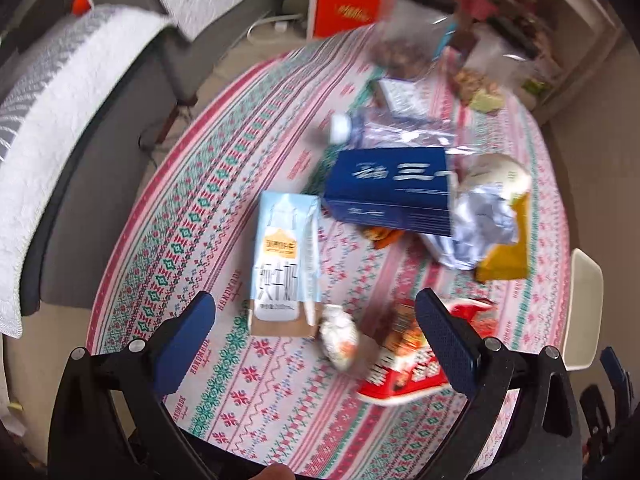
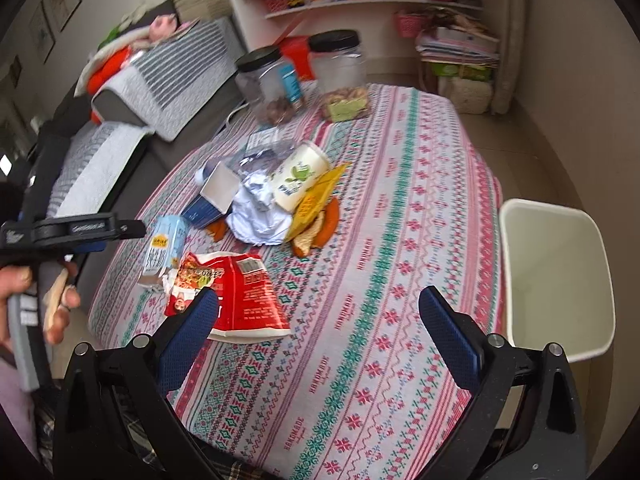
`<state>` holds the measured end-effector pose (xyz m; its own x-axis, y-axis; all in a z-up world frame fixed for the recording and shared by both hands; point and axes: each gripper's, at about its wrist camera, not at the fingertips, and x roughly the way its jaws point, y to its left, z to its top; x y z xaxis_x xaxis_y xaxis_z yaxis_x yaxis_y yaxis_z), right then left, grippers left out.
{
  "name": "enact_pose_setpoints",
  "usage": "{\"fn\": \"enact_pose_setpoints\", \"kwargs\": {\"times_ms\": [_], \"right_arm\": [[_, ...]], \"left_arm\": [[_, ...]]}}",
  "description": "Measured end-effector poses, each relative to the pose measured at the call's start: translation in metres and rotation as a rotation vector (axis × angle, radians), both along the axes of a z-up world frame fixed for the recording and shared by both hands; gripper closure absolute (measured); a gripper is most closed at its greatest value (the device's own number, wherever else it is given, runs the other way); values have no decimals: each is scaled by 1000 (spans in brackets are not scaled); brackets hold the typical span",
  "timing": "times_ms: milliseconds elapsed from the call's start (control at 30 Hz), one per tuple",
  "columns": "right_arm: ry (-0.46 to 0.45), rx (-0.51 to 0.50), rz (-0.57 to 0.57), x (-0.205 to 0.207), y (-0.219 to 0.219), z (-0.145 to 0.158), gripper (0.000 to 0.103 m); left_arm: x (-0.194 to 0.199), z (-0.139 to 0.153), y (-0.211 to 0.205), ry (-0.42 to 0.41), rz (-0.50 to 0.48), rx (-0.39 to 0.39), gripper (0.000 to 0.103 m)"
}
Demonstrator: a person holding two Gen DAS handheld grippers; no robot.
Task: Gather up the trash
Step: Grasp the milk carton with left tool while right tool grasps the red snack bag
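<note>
Hovering released above the desk (image 2: 400, 200), both: left gripper (image 1: 316, 340) over the milk carton (image 1: 286, 264), right gripper (image 2: 320, 336) just past the red wrapper (image 2: 236, 292). White bin (image 2: 556, 276) beside the desk's edge, empty-handed grippers apart from it.

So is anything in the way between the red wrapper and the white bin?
Nothing visible. From the red wrapper to the white bin beside the table there is only bare patterned tablecloth; the other trash lies farther back.

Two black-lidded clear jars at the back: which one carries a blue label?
The left clear plastic jar, holding dark brown snacks, carries the blue label; the right clear jar, holding pale snacks, shows none.
</note>
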<state>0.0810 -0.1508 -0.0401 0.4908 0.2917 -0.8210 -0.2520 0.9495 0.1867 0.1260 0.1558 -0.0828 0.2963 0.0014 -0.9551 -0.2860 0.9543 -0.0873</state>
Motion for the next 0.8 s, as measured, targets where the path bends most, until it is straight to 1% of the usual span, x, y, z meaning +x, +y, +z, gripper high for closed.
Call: {"fn": "enact_pose_setpoints", "kwargs": {"times_ms": [133,167,233,300,367,433,533,600,633,733,800], "right_arm": [[51,-7,47,15,19,-20,7],[63,-2,47,18,22,-27,7],[104,10,40,23,25,-42,7],[163,28,41,28,30,-56,7],[158,28,53,30,37,-60,7],[143,15,59,31,42,-63,7],[176,23,48,38,44,-76,7],[210,35,32,43,43,-86,7],[225,48,27,46,43,-91,7],[243,94,44,53,44,-98,7],[252,122,69,55,48,-102,7]], "left_arm": [[15,-34,11,91,14,-75,8],[18,-39,12,100,13,-79,8],[26,-47,13,103,14,-56,8],[32,-56,14,113,13,-44,9],[39,-65,15,129,14,-52,17],[45,-72,16,144,13,-65,21],[51,-78,15,152,8,-66,25],[53,-81,14,164,-4,-54,34],[54,-83,14,172,-8,-52,44],[54,-83,17,164,-12,-71,46],[43,-75,24,130,-9,-65,46]]}}
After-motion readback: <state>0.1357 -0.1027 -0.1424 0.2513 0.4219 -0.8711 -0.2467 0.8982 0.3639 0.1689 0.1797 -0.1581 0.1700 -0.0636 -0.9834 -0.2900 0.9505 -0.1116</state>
